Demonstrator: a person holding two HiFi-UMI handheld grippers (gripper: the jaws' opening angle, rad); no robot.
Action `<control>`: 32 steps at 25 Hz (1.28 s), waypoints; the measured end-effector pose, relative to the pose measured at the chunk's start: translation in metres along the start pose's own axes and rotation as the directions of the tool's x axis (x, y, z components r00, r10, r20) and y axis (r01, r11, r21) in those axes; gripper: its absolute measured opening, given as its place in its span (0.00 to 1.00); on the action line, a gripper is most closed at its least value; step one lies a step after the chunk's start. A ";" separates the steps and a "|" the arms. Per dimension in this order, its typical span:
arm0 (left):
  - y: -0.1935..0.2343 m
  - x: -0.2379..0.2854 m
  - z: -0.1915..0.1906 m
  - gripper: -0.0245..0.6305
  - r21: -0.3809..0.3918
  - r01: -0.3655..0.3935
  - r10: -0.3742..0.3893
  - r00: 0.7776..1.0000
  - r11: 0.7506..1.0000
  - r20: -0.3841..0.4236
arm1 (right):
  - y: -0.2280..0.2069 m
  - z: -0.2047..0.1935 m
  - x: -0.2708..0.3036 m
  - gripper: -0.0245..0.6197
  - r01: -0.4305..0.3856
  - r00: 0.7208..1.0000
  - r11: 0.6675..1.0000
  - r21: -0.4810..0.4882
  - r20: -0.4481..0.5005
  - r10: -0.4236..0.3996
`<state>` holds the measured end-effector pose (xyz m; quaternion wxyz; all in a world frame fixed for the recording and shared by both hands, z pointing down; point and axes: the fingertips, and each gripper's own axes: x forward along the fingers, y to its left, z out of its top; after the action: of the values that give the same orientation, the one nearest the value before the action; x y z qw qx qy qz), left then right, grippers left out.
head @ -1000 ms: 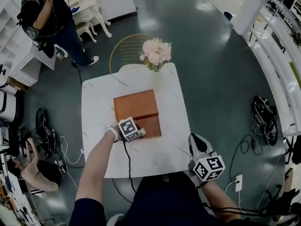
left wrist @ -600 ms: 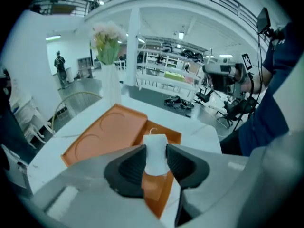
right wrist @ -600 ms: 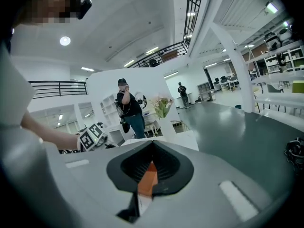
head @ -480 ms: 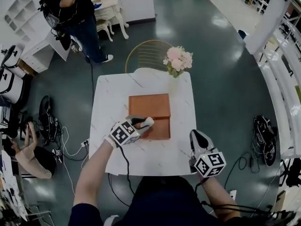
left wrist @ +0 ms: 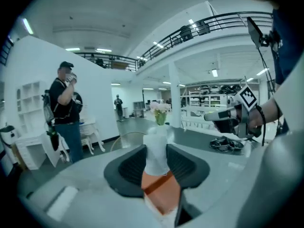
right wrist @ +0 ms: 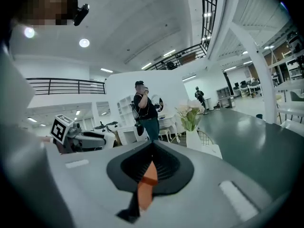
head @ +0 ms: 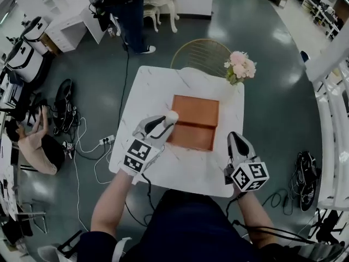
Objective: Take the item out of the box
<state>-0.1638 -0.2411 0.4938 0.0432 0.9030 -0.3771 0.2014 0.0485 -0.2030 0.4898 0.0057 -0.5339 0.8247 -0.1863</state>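
**Surroundings, seen from above.** White marble-topped table (head: 143,94) at centre. Vase of pink flowers (head: 241,67) stands on the table's 1 o'clock corner. Gold wire-backed chair (head: 200,53) sits just beside the table edge at 12 o'clock. A standing person (head: 121,1) in a dark top and jeans is at 11 o'clock, well apart from the table and near a white chair (head: 161,10). A second person (head: 37,146) is low on the dark green floor (head: 272,53) at 9 o'clock, near a tangle of cables (head: 65,111). Further cables (head: 305,171) lie at 4 o'clock.
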 end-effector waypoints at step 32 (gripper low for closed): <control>0.088 -0.023 -0.210 0.26 -0.332 -0.265 0.169 0.942 0.905 -0.291 | 0.026 -0.016 0.012 0.04 0.056 0.998 0.998 0.007 -0.034 -0.056</control>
<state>-0.3096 -0.2396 0.6707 0.2359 0.7973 -0.4983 0.2457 0.0172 -0.1993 0.4989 -0.0113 -0.5536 0.8086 -0.1989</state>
